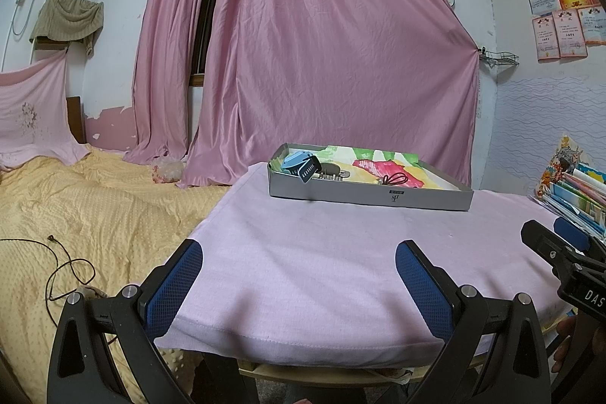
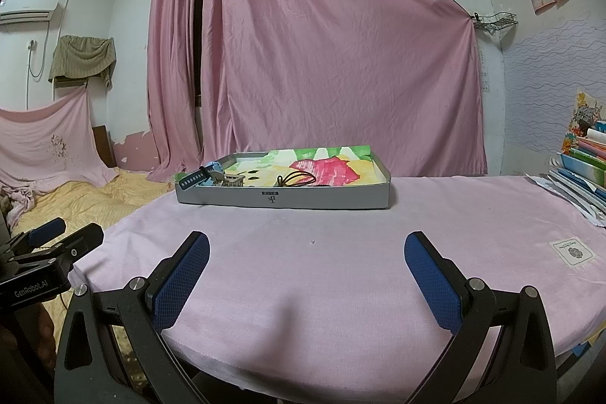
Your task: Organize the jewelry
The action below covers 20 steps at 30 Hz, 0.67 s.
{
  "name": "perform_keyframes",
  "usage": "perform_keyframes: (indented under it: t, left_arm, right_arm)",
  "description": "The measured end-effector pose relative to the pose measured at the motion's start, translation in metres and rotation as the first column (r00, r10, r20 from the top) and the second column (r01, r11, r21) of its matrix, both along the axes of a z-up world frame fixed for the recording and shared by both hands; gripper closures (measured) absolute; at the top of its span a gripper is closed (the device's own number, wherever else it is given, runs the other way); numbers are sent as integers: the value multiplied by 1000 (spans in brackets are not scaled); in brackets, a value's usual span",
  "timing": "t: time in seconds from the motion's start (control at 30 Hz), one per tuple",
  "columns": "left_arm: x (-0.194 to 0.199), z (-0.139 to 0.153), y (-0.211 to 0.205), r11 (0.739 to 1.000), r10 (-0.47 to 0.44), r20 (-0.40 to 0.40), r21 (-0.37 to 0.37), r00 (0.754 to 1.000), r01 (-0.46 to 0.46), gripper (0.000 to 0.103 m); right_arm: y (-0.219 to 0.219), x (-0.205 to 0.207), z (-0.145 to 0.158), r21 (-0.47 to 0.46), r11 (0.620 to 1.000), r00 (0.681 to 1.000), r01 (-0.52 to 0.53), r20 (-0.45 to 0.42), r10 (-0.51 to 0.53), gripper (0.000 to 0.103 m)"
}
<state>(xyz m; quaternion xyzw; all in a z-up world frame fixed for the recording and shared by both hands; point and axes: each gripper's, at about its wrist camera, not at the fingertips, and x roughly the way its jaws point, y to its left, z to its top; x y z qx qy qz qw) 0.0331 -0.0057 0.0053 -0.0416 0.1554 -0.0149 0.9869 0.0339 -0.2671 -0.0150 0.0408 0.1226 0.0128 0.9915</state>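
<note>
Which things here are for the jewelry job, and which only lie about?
For the job:
tray
watch
hair comb
cord
left gripper, open
right gripper, open

Lying about:
books
curtain
cable on the bed

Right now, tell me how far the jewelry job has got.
Looks near finished: a blue watch, metal clip and dark cord lie inside the grey tray. Left hand-held gripper and right hand-held gripper are open, holding nothing. No loose pieces show on the pink cloth.
</note>
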Motion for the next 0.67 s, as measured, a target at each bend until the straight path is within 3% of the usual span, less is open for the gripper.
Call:
perform_keyframes:
  t: [0.67]
  left_arm:
    - [-3,-3,2,999,31,-21,-8,999,-31,1]
  right_arm:
    - [1,-3,-3,0,1000,1000,-2,-7,2,2]
